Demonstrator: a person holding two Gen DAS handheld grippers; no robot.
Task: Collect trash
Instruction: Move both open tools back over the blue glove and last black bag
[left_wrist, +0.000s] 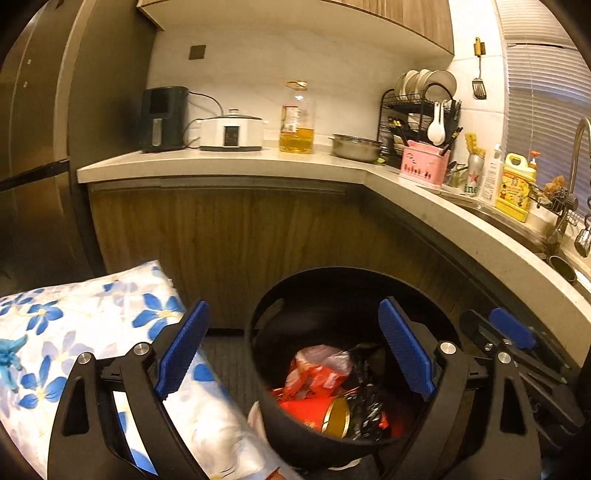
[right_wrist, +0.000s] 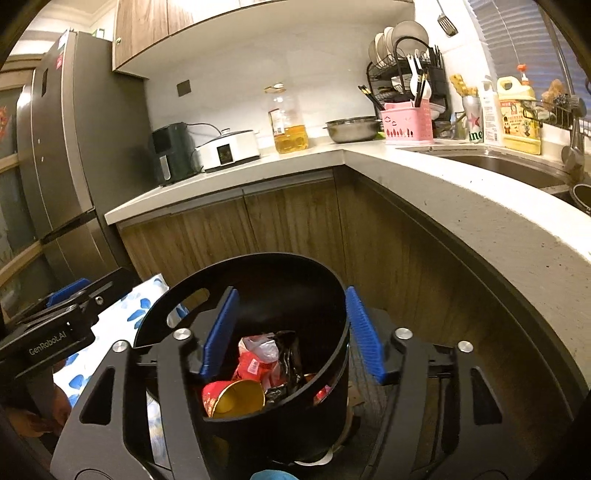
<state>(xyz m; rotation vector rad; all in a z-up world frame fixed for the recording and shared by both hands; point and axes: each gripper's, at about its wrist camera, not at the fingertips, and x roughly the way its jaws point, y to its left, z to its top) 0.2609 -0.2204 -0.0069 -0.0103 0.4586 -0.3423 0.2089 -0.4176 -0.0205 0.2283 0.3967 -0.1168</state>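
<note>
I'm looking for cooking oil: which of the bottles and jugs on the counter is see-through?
The tall clear bottle beside the white cooker, golden oil filling its lower part. The jugs by the sink, like the yellow one, are opaque.

The bin (right_wrist: 266, 314) stands on the floor before the corner of the bench (right_wrist: 369, 155), with wrappers (right_wrist: 258, 362) and a cup (right_wrist: 236, 398) in it. A pillow (left_wrist: 92, 332) lies left of the bin. On the bench (left to right) stand a fryer (right_wrist: 171, 153), cooker (right_wrist: 229, 149), oil bottle (right_wrist: 286, 122), bowl (right_wrist: 351, 129) and dish rack (right_wrist: 406, 66).
</note>
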